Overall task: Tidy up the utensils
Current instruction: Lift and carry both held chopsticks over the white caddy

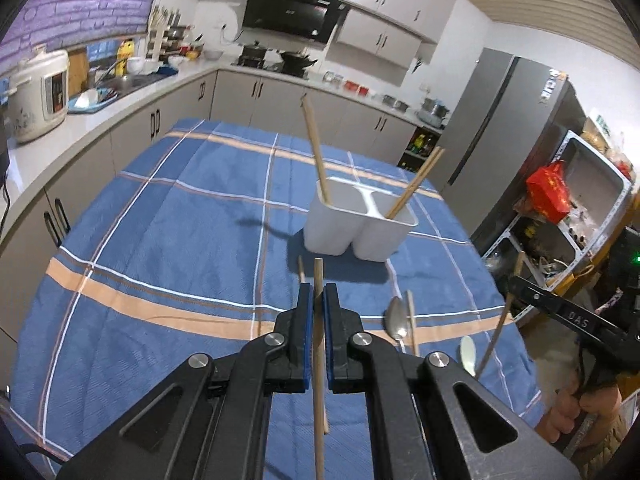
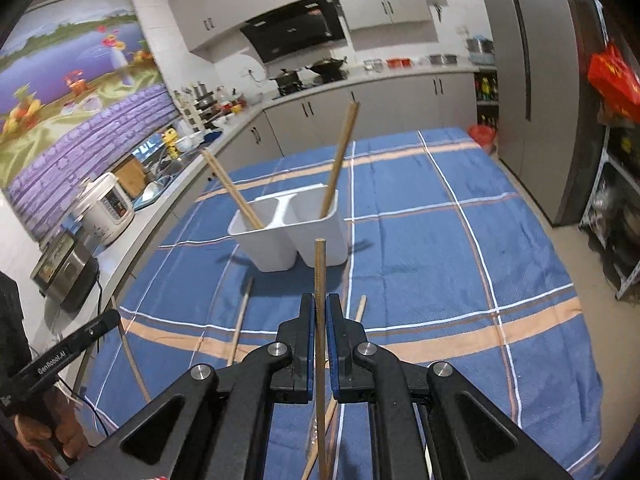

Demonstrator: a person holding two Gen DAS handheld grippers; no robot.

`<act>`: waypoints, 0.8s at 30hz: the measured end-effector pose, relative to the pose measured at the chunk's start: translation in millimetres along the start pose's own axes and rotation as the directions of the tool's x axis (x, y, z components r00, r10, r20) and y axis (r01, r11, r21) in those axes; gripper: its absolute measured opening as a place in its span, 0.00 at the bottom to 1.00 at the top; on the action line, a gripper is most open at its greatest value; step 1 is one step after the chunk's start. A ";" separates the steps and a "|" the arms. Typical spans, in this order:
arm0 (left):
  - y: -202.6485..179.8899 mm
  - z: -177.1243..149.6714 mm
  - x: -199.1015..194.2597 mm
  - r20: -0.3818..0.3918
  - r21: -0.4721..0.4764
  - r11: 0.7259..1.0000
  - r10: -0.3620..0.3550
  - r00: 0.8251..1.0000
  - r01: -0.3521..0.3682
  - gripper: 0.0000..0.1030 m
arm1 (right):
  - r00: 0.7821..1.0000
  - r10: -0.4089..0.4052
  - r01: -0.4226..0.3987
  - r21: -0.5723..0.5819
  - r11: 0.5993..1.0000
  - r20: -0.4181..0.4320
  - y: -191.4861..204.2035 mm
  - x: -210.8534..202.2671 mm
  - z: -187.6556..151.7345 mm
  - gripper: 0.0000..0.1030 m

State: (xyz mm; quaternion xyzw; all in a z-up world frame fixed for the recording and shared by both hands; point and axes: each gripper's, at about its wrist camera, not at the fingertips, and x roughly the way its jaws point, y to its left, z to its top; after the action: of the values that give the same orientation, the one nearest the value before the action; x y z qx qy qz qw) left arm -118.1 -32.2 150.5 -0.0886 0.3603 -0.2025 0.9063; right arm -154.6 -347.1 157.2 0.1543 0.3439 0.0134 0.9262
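Note:
A white two-compartment holder [image 1: 360, 222] [image 2: 286, 232] stands on the blue plaid tablecloth, with chopsticks leaning in each compartment [image 1: 316, 148] [image 2: 340, 156]. My left gripper [image 1: 319, 300] is shut on a wooden chopstick [image 1: 319, 360], held above the cloth short of the holder. My right gripper [image 2: 320, 312] is shut on another wooden chopstick [image 2: 320, 360], also short of the holder. A metal spoon [image 1: 397, 322], a white spoon [image 1: 468, 354] and loose chopsticks [image 2: 240, 320] lie on the cloth.
The table [image 1: 160, 220] fills the middle of a kitchen. A counter with a rice cooker [image 1: 38, 96] and sink runs along the left. A grey fridge [image 1: 492, 128] and a cluttered metal shelf [image 1: 560, 208] stand at the right.

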 end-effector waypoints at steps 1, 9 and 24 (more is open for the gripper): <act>-2.0 -0.5 -3.4 0.004 0.004 1.000 -0.005 1.000 0.005 0.04 | 1.000 0.003 -0.003 -0.008 1.000 0.004 1.6 -3.4 -1.4 0.06; -21.9 -8.4 -24.4 0.028 0.049 0.997 -0.060 0.998 0.058 0.04 | 0.999 0.035 -0.034 -0.035 0.999 0.015 11.1 -15.9 -7.2 0.06; -48.9 -3.3 -56.5 0.078 0.102 0.986 -0.141 0.987 0.133 0.04 | 0.995 0.078 -0.074 -0.079 0.994 0.054 26.0 -31.0 -4.4 0.06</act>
State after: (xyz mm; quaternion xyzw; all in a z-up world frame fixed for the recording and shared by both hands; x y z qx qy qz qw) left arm -172.4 -52.0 197.9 -0.0778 0.3044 -0.2777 0.9078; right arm -179.0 -325.1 181.3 0.1318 0.3105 0.0577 0.9396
